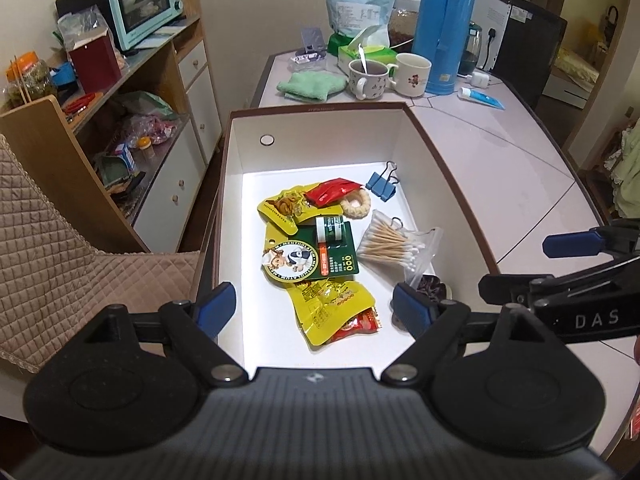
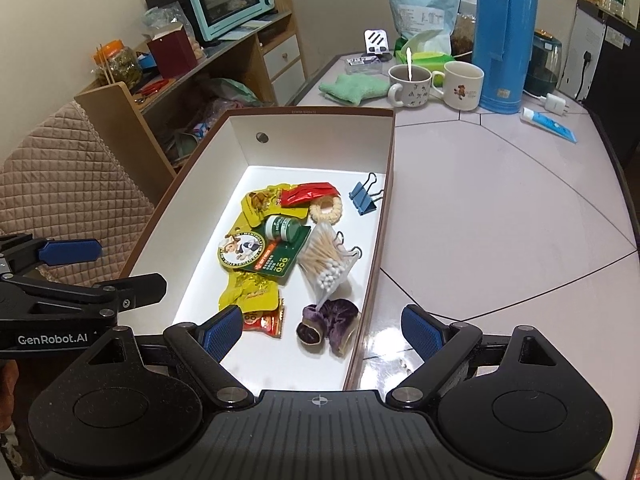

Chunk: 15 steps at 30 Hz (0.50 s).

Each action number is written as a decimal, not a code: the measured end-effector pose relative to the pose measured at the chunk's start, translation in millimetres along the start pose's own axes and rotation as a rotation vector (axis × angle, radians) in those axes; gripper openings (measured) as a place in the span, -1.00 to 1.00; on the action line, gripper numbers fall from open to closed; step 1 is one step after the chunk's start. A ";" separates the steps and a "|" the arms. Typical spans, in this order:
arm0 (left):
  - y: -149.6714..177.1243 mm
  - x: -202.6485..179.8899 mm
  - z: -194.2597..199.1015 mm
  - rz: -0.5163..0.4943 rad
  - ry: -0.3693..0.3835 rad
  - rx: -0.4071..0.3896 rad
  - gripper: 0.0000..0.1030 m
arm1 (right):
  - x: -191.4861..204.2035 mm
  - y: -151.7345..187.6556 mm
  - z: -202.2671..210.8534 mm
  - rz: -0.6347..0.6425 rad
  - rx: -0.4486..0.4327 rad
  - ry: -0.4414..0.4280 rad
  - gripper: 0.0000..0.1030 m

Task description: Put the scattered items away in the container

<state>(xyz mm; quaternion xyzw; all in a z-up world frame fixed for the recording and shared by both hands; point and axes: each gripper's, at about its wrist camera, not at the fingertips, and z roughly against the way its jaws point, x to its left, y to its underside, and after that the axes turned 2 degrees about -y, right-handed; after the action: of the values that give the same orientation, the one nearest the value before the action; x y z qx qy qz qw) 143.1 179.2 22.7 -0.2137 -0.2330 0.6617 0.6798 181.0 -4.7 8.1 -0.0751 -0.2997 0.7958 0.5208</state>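
White-lined box (image 1: pixel 316 140), long axis running away, cotton swabs (image 1: pixel 390 240) crosswise

Readable text: "GenRobot.AI" on the left gripper (image 2: pixel 72 264) body, "DAS" on the right gripper (image 1: pixel 568 258) arm. Green card pack (image 1: pixel 320 254) in the box (image 1: pixel 320 109): round badge reads "MENTHOLATUM", plus "000" upside down. Other print too small.
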 end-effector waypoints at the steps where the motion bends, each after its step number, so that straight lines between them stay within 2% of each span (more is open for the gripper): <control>1: 1.0 -1.4 2.7 -0.003 -0.002 -0.004 0.62 | 0.5 1.3 2.1 0.001 -0.003 0.000 0.73; 15: 26.7 -10.8 28.2 -0.009 -0.030 -0.021 0.62 | 4.8 25.6 16.4 0.001 -0.003 -0.009 0.73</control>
<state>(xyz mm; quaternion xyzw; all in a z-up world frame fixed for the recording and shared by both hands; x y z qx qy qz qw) 104.6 168.7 28.8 -0.2100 -0.2508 0.6594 0.6769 151.7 -14.2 8.0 -0.0723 -0.3034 0.7958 0.5190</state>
